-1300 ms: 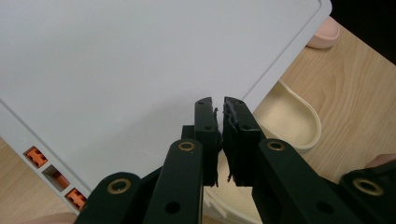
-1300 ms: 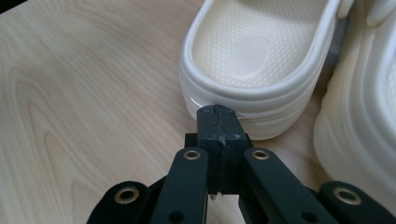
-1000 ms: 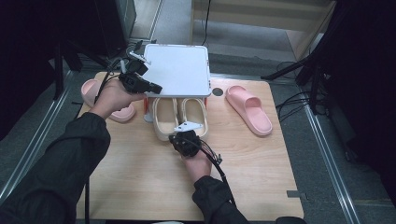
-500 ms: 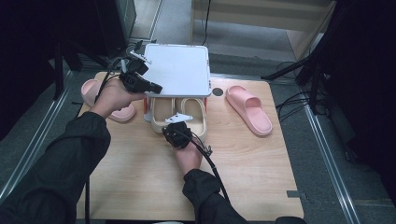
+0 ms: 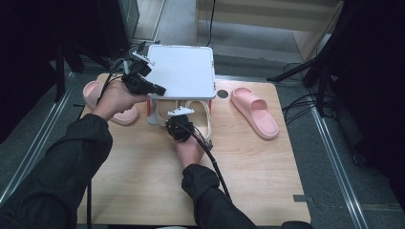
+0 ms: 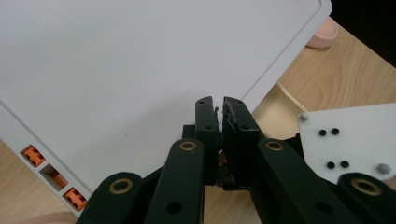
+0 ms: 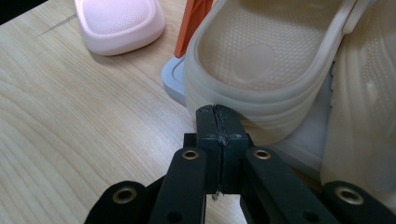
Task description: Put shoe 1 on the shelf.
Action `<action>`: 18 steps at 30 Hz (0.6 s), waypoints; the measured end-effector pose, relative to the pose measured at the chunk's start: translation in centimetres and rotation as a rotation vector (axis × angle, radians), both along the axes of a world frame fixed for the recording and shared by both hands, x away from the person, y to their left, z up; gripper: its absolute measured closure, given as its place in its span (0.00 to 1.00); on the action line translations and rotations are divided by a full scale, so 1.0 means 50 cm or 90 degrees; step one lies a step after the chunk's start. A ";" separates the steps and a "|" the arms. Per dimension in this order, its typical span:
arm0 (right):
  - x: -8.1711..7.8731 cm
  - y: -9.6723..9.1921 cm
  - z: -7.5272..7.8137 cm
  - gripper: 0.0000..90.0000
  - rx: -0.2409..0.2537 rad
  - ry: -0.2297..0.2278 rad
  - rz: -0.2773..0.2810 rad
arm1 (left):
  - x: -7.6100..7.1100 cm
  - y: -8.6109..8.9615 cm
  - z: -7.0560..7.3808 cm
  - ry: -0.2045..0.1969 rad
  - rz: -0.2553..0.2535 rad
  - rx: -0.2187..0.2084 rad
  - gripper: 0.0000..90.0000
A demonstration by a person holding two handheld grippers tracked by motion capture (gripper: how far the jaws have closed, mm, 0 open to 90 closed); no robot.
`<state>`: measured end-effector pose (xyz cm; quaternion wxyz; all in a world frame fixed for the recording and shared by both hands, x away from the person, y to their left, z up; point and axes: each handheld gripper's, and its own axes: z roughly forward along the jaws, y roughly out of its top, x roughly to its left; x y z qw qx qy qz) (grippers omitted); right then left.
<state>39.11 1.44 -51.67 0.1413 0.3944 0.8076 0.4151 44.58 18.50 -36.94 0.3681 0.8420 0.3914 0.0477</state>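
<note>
Beige slipper [image 7: 261, 70], white rack [image 5: 181, 71], no legible txt

Two pink slippers [image 5: 254, 111] [image 5: 107, 102] flanking the rack on the wooden table [image 5: 267, 181]

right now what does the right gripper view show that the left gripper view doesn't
Right gripper view: the right claw, shut, at the heel of a beige slipper, with an orange post and a pink slipper behind.
Left gripper view: the left claw, shut, over the white top panel with orange clips.
Both: the wooden table.
</note>
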 end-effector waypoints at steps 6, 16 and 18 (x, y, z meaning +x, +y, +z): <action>-0.004 -0.006 0.003 0.96 0.024 0.030 0.008 | 0.001 0.008 -0.004 0.002 -0.003 -0.014 0.94; -0.058 -0.060 0.006 1.00 0.044 0.040 0.040 | 0.000 0.004 -0.001 -0.001 0.005 -0.005 0.94; -0.074 -0.077 0.009 1.00 0.046 0.039 0.050 | -0.001 0.004 -0.001 -0.002 0.006 -0.004 0.94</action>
